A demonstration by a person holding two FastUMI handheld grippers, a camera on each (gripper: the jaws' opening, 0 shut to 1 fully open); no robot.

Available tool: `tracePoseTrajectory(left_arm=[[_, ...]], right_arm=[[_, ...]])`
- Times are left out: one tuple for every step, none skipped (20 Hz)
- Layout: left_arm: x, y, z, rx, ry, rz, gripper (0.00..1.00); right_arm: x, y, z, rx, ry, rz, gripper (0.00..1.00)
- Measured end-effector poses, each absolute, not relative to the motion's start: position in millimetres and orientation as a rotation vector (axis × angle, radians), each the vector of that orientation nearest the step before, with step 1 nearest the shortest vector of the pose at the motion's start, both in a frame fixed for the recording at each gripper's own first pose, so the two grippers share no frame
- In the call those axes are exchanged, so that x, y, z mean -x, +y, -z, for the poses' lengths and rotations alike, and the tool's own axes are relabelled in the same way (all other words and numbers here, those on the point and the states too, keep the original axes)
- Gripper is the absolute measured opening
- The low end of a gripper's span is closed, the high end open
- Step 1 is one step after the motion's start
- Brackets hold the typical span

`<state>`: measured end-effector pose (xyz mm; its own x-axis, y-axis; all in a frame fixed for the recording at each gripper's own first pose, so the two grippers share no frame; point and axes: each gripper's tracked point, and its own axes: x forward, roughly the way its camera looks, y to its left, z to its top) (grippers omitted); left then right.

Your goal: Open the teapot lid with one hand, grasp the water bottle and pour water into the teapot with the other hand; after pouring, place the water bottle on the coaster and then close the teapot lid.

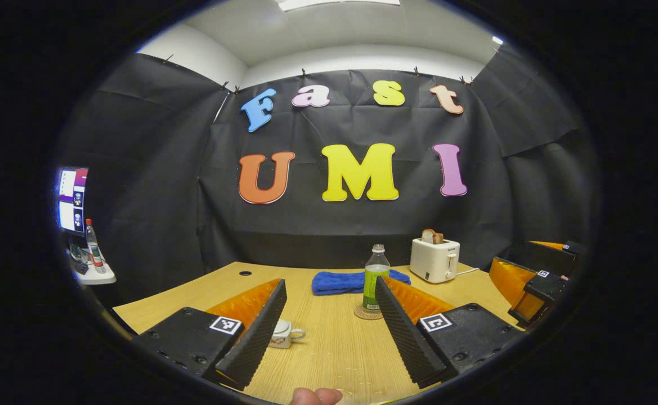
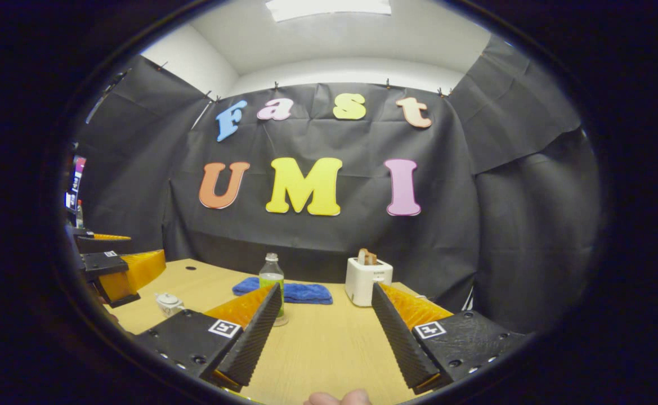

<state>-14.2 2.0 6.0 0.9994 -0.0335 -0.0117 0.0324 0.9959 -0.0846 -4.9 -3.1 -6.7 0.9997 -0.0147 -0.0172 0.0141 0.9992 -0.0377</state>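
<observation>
A small white teapot (image 1: 285, 333) stands on the wooden table (image 1: 334, 354) with its lid on, partly hidden behind one finger of my left gripper (image 1: 330, 287). That gripper is open and holds nothing. A clear water bottle (image 1: 375, 277) with a green label stands upright on a round coaster (image 1: 365, 313), just beyond the other finger. My right gripper (image 2: 326, 289) is open too, with nothing in it. In the right gripper view the bottle (image 2: 271, 279) stands past its left finger and the teapot (image 2: 169, 304) sits farther left.
A folded blue towel (image 1: 340, 282) lies behind the bottle. A white toaster (image 1: 434, 259) with bread in it stands at the back right. A monitor (image 1: 72, 199) and another bottle (image 1: 93, 247) are on a side stand at the left. The black cloth wall closes off the back.
</observation>
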Motion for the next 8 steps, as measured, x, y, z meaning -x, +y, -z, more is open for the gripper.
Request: tracePoseTrajectory(left_arm=[[13.9,1.5,-4.8,0.082,0.016,0.036,0.99],[12.6,1.8,-4.0,0.081,0.018,0.034,0.99],[12.0,2.2,-3.2,0.081,0.019,0.034,0.98],[10.5,1.2,-1.5,0.080,0.023,0.036,0.99],[11.0,1.3,0.3,0.077,0.028,0.035,0.99],[10.6,1.3,2.6,0.074,0.035,0.034,0.98],[10.5,1.8,2.3,0.072,0.036,0.033,0.99],[9.7,1.4,2.1,0.070,0.035,0.035,0.99]], right_arm=[[5.4,0.0,5.9,0.032,0.012,0.015,0.93],[5.0,1.8,4.8,0.027,0.009,0.019,0.95],[6.1,1.1,6.1,0.023,0.007,0.025,0.98],[7.3,1.7,7.2,0.020,0.007,0.029,0.95],[7.9,1.5,9.1,0.018,0.011,0.033,0.98],[8.9,1.2,10.0,0.015,0.013,0.039,0.98],[9.1,-1.2,10.9,0.011,0.016,0.046,0.95],[9.7,-2.6,11.1,0.006,0.019,0.050,0.95]])
